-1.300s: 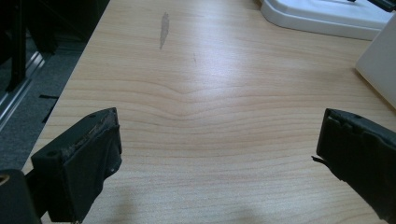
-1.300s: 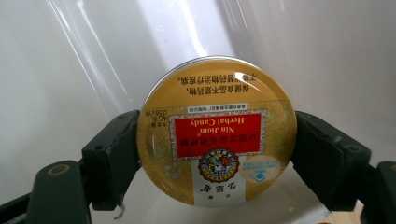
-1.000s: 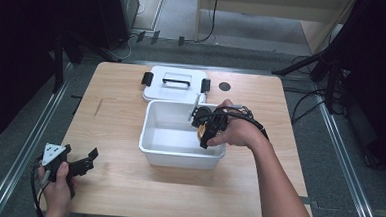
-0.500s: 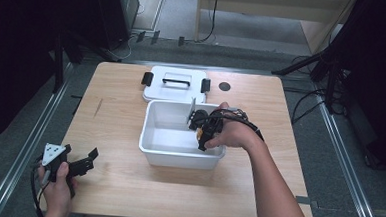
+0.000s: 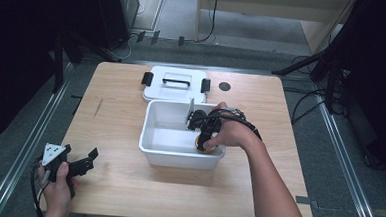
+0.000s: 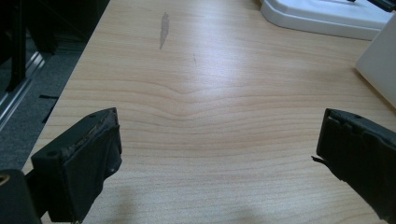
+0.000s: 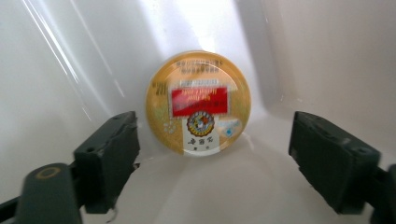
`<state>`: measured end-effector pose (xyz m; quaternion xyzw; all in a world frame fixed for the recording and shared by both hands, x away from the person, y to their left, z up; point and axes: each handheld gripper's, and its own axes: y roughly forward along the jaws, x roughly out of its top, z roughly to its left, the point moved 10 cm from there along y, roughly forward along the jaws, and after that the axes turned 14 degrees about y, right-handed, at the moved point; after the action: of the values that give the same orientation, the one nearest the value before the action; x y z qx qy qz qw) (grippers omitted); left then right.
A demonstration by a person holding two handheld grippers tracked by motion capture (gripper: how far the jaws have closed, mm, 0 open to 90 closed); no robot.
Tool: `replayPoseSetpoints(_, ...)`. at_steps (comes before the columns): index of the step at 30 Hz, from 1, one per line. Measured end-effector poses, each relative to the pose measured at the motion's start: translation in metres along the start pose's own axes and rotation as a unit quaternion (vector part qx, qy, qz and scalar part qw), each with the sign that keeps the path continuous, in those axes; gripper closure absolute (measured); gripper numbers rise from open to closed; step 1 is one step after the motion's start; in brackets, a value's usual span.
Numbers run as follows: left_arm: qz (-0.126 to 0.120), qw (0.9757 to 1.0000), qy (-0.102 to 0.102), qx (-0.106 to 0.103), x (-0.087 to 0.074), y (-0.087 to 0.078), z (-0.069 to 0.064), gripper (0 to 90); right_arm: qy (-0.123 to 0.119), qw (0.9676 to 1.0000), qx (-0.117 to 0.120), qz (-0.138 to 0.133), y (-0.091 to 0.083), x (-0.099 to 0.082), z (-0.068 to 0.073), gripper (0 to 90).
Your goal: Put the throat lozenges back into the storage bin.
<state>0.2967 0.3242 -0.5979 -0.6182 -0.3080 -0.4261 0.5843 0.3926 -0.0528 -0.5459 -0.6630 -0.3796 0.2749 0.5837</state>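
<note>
1. Down inside the white tub [image 5: 155, 147], the right hand-held gripper [image 7: 212, 154] sits with its jaws spread wide and nothing between them; from above it [image 5: 203, 134] shows at the tub's right end, wrapped by the person's right hand [image 5: 230, 133].
2. Just ahead of those jaws lies a round yellow tin [image 7: 198, 102] with a red label panel and a small emblem on its face. It rests in a corner of the tub where the floor meets the walls, clear of both jaws. From above, a sliver of yellow [image 5: 202, 147] peeks out under the hand near the tub's front right corner.
3. At the front left corner of the desk [image 5: 116, 109], the left hand-held gripper [image 5: 85, 160] is held low by the person's left hand [image 5: 59, 179], the grey three-cornered plate on top. Its jaws stand wide apart and empty, with bare wood grain between them in its own view [image 6: 219, 154].
4. Behind the tub, touching or just beside its far wall, lies a white lid [image 5: 174, 85] with a handle on top and black clasps at either end; I cannot tell whether they touch.
5. To the right of the lid, a small dark round spot [image 5: 224, 86] marks the desk top.
6. A grey scuff [image 6: 164, 29] shows on the wood farther out, left of the lid.
</note>
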Motion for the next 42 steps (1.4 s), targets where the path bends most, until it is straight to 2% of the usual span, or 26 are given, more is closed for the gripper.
replayPoseSetpoints(8, 0.000, 1.0000, 0.000, 0.000, 0.000, 0.000, 0.000, 0.4, 0.013, 0.9998, 0.001, -0.016, -0.006, 0.000, -0.002, 13.9)
replayPoseSetpoints(17, 0.000, 1.0000, 0.001, 0.001, 0.000, 0.000, 0.000, 0.4, 0.029, 0.9982, 0.014, -0.051, -0.034, 0.000, -0.002, 14.6)
replayPoseSetpoints(25, 0.000, 1.0000, 0.001, 0.000, 0.000, 0.000, 0.000, 0.4, 0.067, 0.9941, 0.027, -0.080, -0.057, -0.005, -0.008, 15.0)
replayPoseSetpoints(31, -0.001, 1.0000, -0.001, 0.002, 0.000, 0.000, 0.000, 0.5, 0.098, 0.9908, 0.027, -0.089, -0.071, -0.015, -0.015, 15.0)
replayPoseSetpoints(38, -0.001, 1.0000, 0.002, 0.002, 0.000, 0.000, 0.000, 0.4, 0.116, 0.9882, 0.024, -0.098, -0.084, -0.027, -0.022, 15.0)
replayPoseSetpoints(42, -0.001, 1.0000, 0.001, 0.002, 0.000, 0.000, 0.000, 0.5, 0.125, 0.9870, 0.021, -0.098, -0.087, -0.037, -0.028, 14.1)
